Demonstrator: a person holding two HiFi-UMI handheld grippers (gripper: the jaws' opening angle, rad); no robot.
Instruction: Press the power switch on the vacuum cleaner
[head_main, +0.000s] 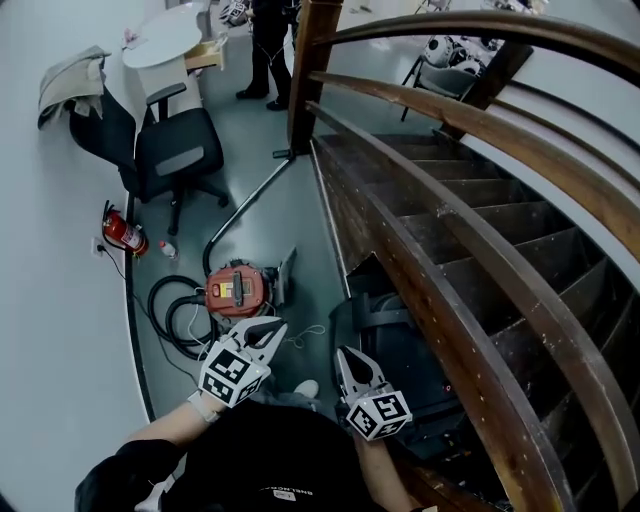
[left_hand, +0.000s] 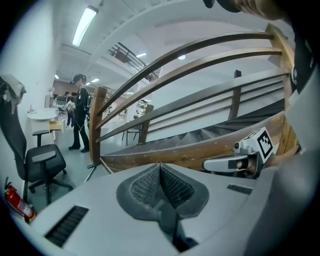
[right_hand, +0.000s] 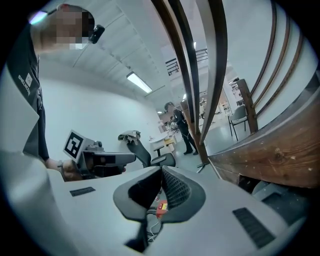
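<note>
Grey floor (head_main: 290, 215) beside the curved wooden staircase (head_main: 450, 240) holds the red vacuum cleaner (head_main: 238, 290) left of centre, seemingly untouched, while the left gripper (head_main: 270, 328) and right gripper (head_main: 347, 356), jaws pressed together and empty, hover short of it, so the press is still to do.

vacuum cleaner (head_main: 238, 290): switch too small to tell | hose (head_main: 163, 300): partly behind left gripper (head_main: 270, 328) | far person (head_main: 268, 50): cut by top edge

Vacuum cleaner (head_main: 238, 290) on floor (head_main: 290, 205) left of staircase (head_main: 450, 230); office chair (head_main: 175, 155) beyond
</note>
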